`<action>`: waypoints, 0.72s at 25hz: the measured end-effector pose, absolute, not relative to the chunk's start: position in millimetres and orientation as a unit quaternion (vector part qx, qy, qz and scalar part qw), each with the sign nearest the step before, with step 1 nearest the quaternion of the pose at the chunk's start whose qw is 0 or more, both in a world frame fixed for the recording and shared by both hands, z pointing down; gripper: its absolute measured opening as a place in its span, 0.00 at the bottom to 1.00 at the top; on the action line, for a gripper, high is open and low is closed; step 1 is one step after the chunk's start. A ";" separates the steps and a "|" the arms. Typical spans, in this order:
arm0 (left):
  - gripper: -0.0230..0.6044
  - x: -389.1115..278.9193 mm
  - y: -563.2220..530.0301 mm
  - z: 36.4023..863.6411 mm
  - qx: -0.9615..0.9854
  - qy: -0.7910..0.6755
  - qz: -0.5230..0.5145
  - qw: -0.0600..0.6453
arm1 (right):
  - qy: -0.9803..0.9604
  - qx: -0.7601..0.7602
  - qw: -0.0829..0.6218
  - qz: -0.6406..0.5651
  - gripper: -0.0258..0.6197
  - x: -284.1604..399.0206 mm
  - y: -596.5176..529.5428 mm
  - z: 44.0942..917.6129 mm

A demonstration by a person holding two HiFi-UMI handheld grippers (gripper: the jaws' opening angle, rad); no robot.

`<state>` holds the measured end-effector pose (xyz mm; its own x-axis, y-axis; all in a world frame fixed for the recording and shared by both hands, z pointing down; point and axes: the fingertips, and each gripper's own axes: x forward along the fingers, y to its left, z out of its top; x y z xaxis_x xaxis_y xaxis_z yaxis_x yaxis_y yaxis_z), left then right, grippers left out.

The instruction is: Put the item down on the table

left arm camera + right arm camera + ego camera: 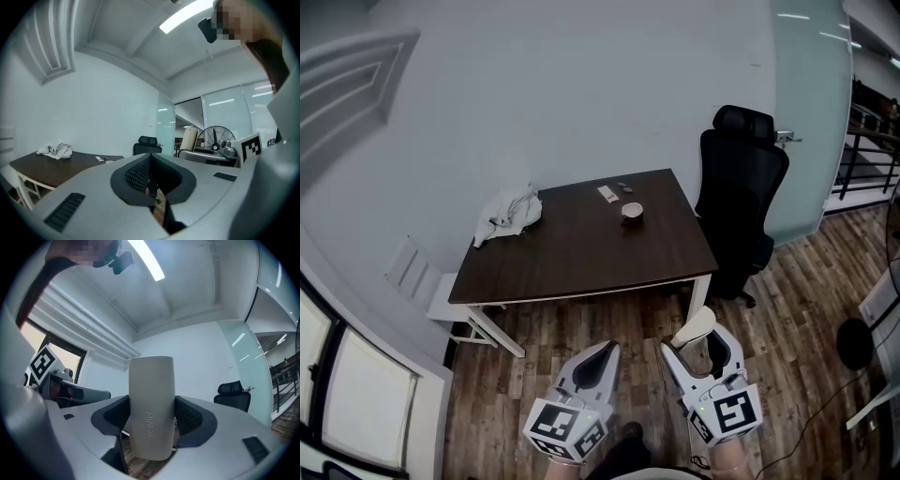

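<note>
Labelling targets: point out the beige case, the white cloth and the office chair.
beige case [151, 394], right gripper view, middle of its front face.
white cloth [510, 214], head view, centre of the crumpled heap.
office chair [741, 192], head view, middle of its backrest.

Beige case [151, 406]; dark brown table [581, 255]; black chair [739, 202]; white cloth [510, 214]; brown wood-grain floor [534, 358]; pale grey wall [581, 94].

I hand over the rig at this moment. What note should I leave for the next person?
Left gripper: shut, empty.
Right gripper: shut on the beige case, upright between its jaws.
Table: ahead, both grippers short of it; a white cloth and a small cup sit on it.
Done: case gripped.
Left: carry it to the table, set it down, release.
</note>
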<state>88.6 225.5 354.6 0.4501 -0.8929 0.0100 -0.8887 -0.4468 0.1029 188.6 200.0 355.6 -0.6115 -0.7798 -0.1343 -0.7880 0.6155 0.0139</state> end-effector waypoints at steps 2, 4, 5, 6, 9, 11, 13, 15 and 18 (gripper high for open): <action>0.07 78.4 210.4 350.4 0.851 -0.523 -0.025 0.045 | 0.897 -0.437 0.056 0.039 0.51 177.2 185.3 352.7; 0.07 68.3 196.3 347.4 0.852 -0.520 -0.028 0.043 | 0.897 -0.436 0.057 0.038 0.51 165.6 170.9 350.7; 0.07 63.0 189.8 346.4 0.853 -0.520 -0.031 0.041 | 0.897 -0.436 0.058 0.037 0.51 160.0 164.1 350.3; 0.07 57.3 183.6 345.5 0.852 -0.520 -0.034 0.040 | 0.897 -0.436 0.058 0.036 0.51 154.3 157.6 350.4; 0.07 37.4 164.5 343.5 0.851 -0.522 -0.038 0.042 | 0.897 -0.438 0.054 0.036 0.51 136.3 138.4 351.1; 0.07 23.0 150.4 343.1 0.853 -0.519 -0.040 0.041 | 0.895 -0.441 0.052 0.038 0.51 123.1 123.9 350.5; 0.07 10.1 136.9 343.2 0.855 -0.515 -0.042 0.042 | 0.894 -0.444 0.051 0.040 0.51 109.8 109.8 349.5; 0.07 -1.4 123.9 344.1 0.857 -0.511 -0.044 0.043 | 0.894 -0.444 0.048 0.042 0.51 96.7 97.1 348.7; 0.07 -16.8 104.3 343.1 0.858 -0.508 -0.049 0.047 | 0.894 -0.445 0.042 0.044 0.51 79.3 79.1 349.3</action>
